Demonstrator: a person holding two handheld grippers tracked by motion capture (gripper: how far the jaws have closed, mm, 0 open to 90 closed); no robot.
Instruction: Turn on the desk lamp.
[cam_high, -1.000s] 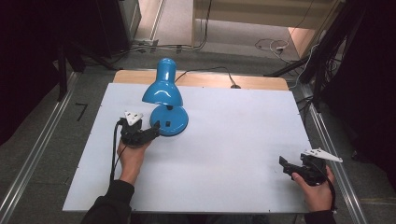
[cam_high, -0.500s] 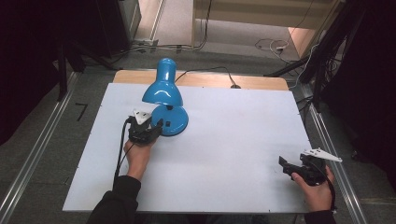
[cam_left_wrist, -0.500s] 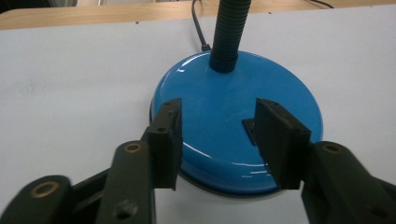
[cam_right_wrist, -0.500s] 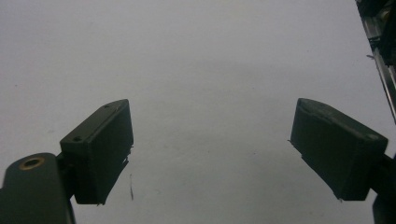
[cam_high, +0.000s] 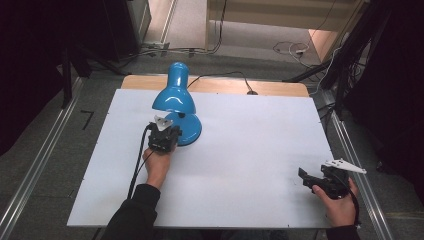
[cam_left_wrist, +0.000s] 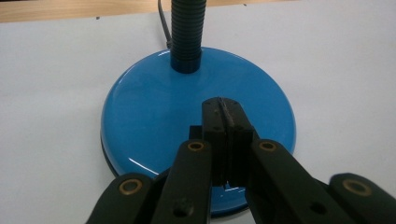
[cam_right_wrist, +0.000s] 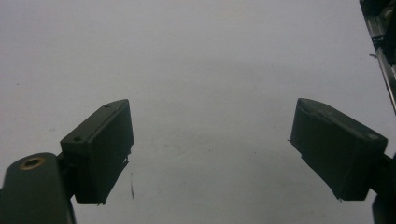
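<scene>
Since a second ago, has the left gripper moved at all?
Yes. The left gripper has swung right across the table, ending over the blue lamp's round base, jaws shut.

High view: fixed overhead, looks forward and down on the white rectangular tabletop (cam_high: 250, 150), blue metal desk lamp (cam_high: 176, 100) left of centre. Left gripper view: very near the lamp's round base (cam_left_wrist: 154, 107), facing its ribbed neck; that base is shared with the high view. Right gripper view: low over bare tabletop, well right of the lamp.
</scene>
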